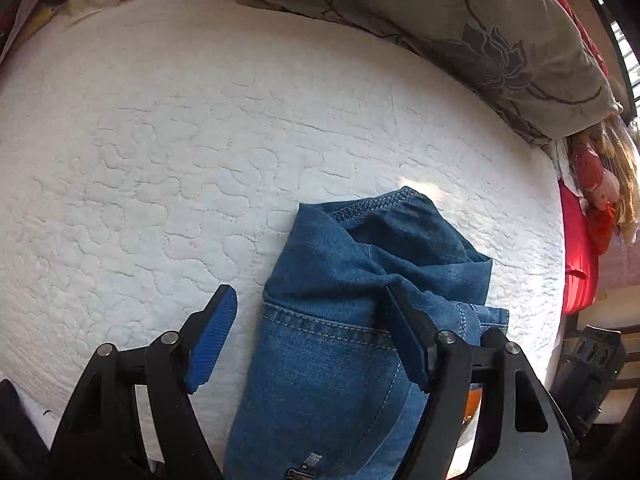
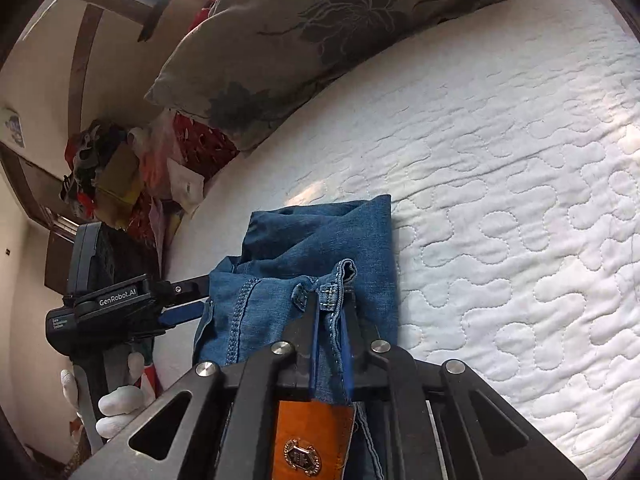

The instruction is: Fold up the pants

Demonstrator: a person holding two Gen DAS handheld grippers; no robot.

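Blue denim pants (image 1: 340, 320) lie bunched and folded on a white quilted mattress (image 1: 180, 140). My left gripper (image 1: 308, 308) is open, its blue-padded fingers astride the pants' near fold, the right finger touching the cloth. In the right wrist view the pants (image 2: 320, 248) lie ahead, and my right gripper (image 2: 332, 304) is shut on the waistband by a belt loop, with the brown leather patch (image 2: 312, 440) just below the fingers. The left gripper (image 2: 176, 304) shows at the left of that view, held by a white-gloved hand.
A grey floral pillow (image 1: 460, 28) lies along the far edge of the mattress; it also shows in the right wrist view (image 2: 300, 32). Red bedding and clutter (image 2: 120, 172) sit beyond the mattress edge. A red cloth (image 1: 580, 264) hangs at the right side.
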